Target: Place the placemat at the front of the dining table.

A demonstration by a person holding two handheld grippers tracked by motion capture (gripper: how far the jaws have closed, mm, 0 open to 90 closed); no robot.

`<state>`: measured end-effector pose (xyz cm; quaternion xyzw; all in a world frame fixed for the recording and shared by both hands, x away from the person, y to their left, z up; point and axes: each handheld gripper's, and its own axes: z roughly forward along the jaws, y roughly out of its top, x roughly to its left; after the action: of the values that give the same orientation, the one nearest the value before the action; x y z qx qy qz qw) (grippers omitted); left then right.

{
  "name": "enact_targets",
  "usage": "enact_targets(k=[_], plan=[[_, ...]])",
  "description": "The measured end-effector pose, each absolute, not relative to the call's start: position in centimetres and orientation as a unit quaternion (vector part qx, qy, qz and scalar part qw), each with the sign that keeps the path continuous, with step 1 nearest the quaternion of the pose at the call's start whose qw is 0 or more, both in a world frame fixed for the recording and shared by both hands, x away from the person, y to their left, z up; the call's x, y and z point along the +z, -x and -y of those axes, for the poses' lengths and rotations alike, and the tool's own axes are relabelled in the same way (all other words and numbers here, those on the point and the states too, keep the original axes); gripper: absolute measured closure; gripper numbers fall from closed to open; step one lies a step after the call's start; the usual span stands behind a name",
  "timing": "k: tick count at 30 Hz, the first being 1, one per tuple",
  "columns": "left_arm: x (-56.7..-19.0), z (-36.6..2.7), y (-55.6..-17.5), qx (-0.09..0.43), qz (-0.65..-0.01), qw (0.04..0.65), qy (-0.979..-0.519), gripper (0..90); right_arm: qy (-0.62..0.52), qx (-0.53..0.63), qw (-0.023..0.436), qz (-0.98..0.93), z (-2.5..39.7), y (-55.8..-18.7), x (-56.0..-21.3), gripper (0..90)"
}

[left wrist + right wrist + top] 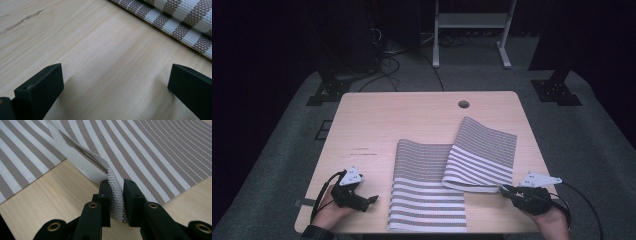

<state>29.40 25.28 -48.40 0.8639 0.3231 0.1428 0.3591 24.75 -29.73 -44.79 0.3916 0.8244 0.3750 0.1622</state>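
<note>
Striped mat (479, 155) corner pinched in right claw (116, 195); left claw (115, 87) agape.

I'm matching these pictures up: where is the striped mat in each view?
High view: striped mat at table's near centre, right part folded over.
Left gripper view: top right corner, beyond the open jaws.
Right gripper view: across the top, corner pinched between jaws.
Shared landmark: pale wooden table.

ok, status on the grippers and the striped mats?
Right gripper shut on corner of upper striped mat, which overlaps the lower mat. Left gripper open, over bare table left of the mats. Nothing in the way.
</note>
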Motion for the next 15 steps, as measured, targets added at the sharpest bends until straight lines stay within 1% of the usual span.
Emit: enact_targets(k=[7,15], plan=[[-48.4,-25.3,-29.4,0.143,-0.323,0.359,-0.864,0.0,-0.41,0.362,0.18,-0.817,31.0,-25.0,-44.8,76.0],[-48.4,-25.3,-29.4,0.143,-0.323,0.359,-0.864,0.0,-0.425,0.355,0.188,-0.811,31.9,-25.3,-45.0,75.4]])
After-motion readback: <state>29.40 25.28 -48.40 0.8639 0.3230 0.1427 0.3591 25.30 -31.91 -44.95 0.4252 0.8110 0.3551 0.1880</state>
